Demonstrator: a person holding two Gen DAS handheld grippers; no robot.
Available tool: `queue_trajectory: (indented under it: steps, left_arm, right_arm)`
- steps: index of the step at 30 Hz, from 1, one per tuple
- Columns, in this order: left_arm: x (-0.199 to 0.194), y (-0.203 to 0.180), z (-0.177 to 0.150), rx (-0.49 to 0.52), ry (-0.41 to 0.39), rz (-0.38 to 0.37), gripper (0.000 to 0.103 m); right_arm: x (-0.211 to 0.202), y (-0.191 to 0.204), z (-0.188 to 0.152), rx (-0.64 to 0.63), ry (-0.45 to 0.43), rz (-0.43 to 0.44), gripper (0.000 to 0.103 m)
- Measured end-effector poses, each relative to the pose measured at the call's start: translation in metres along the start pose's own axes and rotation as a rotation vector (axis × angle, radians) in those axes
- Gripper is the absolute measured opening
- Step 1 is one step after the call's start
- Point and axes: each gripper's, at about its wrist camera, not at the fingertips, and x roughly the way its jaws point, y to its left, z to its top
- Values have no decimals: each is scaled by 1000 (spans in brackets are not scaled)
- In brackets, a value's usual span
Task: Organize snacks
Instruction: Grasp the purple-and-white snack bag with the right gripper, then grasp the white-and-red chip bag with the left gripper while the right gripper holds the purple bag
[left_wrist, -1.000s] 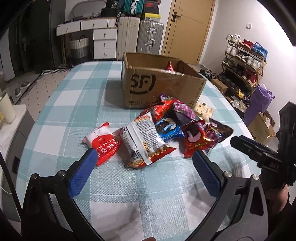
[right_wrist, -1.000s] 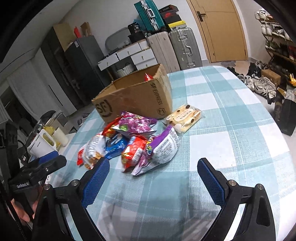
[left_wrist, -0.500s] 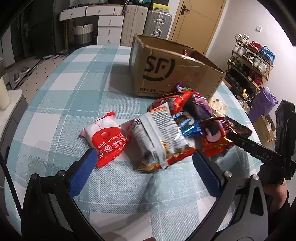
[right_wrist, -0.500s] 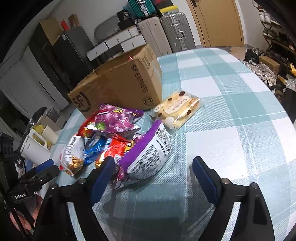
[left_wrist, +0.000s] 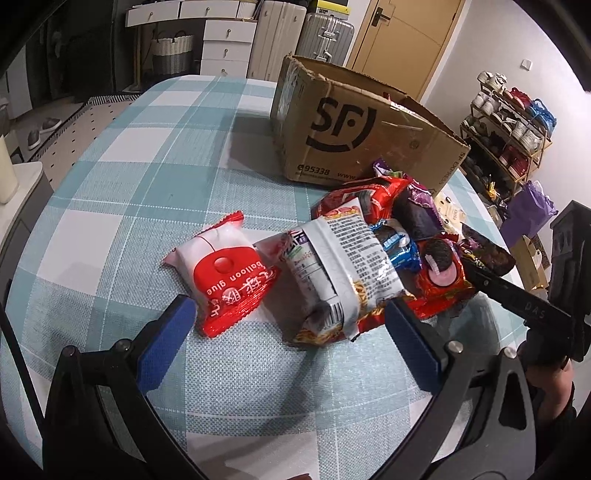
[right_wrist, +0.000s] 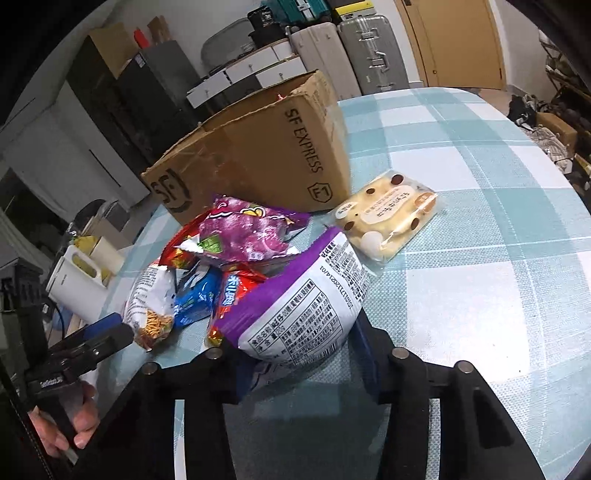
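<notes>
A pile of snack bags lies on the checked table in front of an open SF cardboard box (left_wrist: 365, 136). My left gripper (left_wrist: 288, 317) is open, its blue pads on either side of a red-and-white packet (left_wrist: 225, 273) and a white noodle snack bag (left_wrist: 347, 266). My right gripper (right_wrist: 299, 354) is shut on a purple-and-white snack bag (right_wrist: 299, 310) at the near edge of the pile. A cream pastry pack (right_wrist: 388, 218) lies apart beside the box (right_wrist: 258, 155). The right gripper also shows in the left wrist view (left_wrist: 517, 299).
Suitcases (left_wrist: 325, 29), white drawers (left_wrist: 225, 48) and a wooden door (left_wrist: 402, 40) stand behind the table. A shoe rack (left_wrist: 513, 122) is at the right. A white jug (right_wrist: 74, 284) sits off the table's left edge. The checked tablecloth (right_wrist: 498, 229) stretches to the right.
Both grippers moved forward toward the pile. My right gripper closed on the purple-and-white bag. My left gripper stayed open and now straddles the red packet and noodle bag.
</notes>
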Motion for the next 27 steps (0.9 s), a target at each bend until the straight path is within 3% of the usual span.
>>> queue_trajectory:
  steps: [27]
  left_arm:
    - [-8, -10, 1, 1, 10, 6, 102]
  right_arm:
    - [-45, -12, -13, 26, -101, 42, 44]
